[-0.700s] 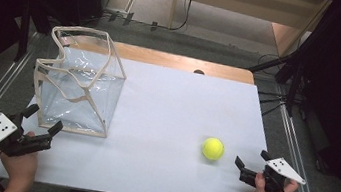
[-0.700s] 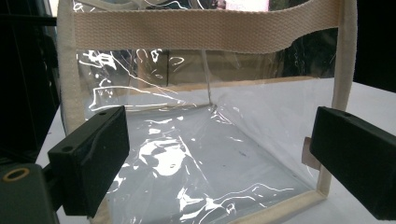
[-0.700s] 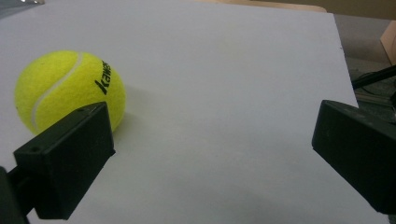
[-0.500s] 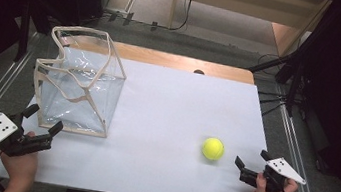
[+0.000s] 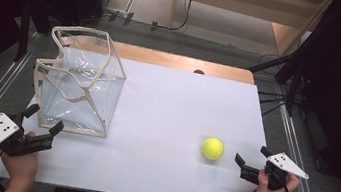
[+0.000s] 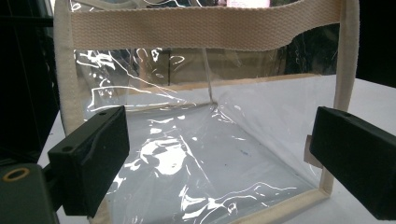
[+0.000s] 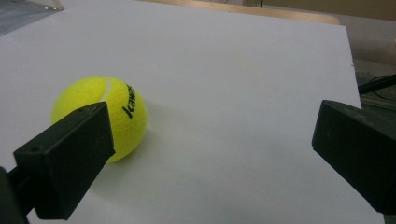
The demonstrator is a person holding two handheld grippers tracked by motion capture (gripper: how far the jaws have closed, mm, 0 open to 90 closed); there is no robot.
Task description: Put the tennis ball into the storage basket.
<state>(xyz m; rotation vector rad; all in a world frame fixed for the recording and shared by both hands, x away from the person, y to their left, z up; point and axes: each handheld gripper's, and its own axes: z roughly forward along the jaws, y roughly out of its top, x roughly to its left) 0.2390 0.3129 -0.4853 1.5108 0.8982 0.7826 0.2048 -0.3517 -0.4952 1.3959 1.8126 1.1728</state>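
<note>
A yellow tennis ball (image 5: 213,148) (image 7: 105,114) lies on the white table (image 5: 177,107) toward the right front. A clear plastic bag with cream webbing edges (image 5: 79,85) (image 6: 205,140) stands upright at the left, its top open. My left gripper (image 5: 44,119) (image 6: 219,154) sits at the table's front left corner, open, its jaws pointing at the bag's near side with nothing between them. My right gripper (image 5: 252,157) (image 7: 210,154) rests at the front right, open, just right of the ball; the ball lies beyond its left jaw, apart from it.
A wooden strip (image 5: 178,62) borders the table's far edge, with a small dark spot (image 5: 198,71) at its middle. Metal rails run along the floor on both sides. Cables and dark stands crowd the floor at the right (image 5: 285,92).
</note>
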